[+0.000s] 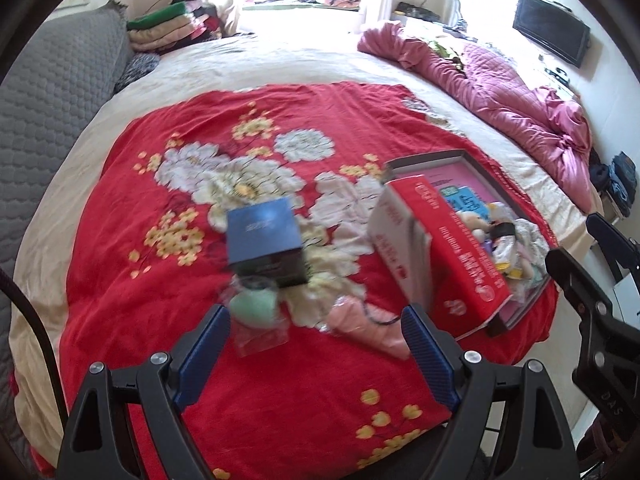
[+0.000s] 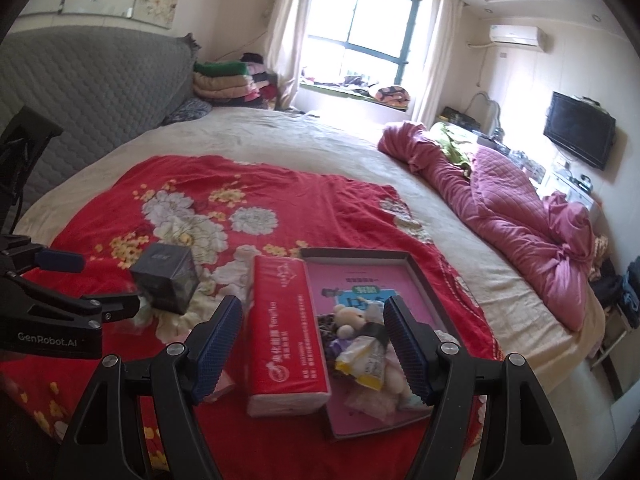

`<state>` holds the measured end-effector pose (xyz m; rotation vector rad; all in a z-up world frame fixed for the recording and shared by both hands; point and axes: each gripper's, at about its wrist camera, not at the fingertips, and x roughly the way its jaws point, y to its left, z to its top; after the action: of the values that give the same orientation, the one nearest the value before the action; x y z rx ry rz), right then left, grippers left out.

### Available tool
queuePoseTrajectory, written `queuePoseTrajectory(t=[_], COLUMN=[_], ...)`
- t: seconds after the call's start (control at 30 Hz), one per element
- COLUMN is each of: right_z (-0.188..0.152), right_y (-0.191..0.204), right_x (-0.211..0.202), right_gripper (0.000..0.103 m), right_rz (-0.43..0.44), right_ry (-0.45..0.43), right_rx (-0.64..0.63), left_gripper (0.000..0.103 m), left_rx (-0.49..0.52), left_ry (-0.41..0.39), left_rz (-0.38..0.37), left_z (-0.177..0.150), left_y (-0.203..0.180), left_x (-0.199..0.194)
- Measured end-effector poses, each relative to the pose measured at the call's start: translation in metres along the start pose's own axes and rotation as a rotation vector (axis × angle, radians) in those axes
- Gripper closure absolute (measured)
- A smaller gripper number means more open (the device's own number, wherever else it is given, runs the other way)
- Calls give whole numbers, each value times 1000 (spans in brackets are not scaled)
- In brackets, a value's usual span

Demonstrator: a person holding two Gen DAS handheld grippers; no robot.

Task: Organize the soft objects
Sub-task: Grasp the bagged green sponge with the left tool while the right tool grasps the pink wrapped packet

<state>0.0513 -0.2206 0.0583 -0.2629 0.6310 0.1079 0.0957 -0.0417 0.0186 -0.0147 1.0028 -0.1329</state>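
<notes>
Both tongs are gaping wide, gripping nothing – the left tongs (image 1: 316, 320) are hovering over a green soft pouch (image 1: 256, 306) at 11 o'clock and a pink one (image 1: 368, 326) at 1, both lying on the red blanket (image 1: 160, 320). They are looking light, squashy, wrapper-slippery; pinching mid-body seems best. Only the right tongs (image 2: 314, 330) are showing the tray (image 2: 416, 264) holding plush toys (image 2: 352, 318)

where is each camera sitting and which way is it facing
Left wrist: on the left tool, angled down at the green pouch and pink pouch; right tool at its right edge.
Right wrist: on the right tool, facing the red tissue pack and tray; left tool at its left edge.
Shared: red blanket, dark box.
</notes>
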Motion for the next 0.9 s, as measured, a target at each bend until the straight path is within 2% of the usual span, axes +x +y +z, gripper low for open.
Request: queuePoseTrajectory(t=[0.33, 0.57, 0.8, 0.9], right_z=[-7, -20, -45, -53], right_y=[44, 75, 116, 128], right_x=[17, 35, 70, 83], right_gripper=[29, 29, 29, 29], right_rz=[69, 112, 130, 132], right_ry=[43, 93, 182, 217], right_rx=[-100, -208, -384, -436], left_gripper=[16, 16, 16, 16], left_rx=[-95, -155, -215, -242], left_ry=[53, 87, 120, 137], left_rz=[33, 22, -36, -110], left_z=[-22, -39, -40, -35], left_y=[53, 79, 99, 100], left_x=[21, 43, 78, 93])
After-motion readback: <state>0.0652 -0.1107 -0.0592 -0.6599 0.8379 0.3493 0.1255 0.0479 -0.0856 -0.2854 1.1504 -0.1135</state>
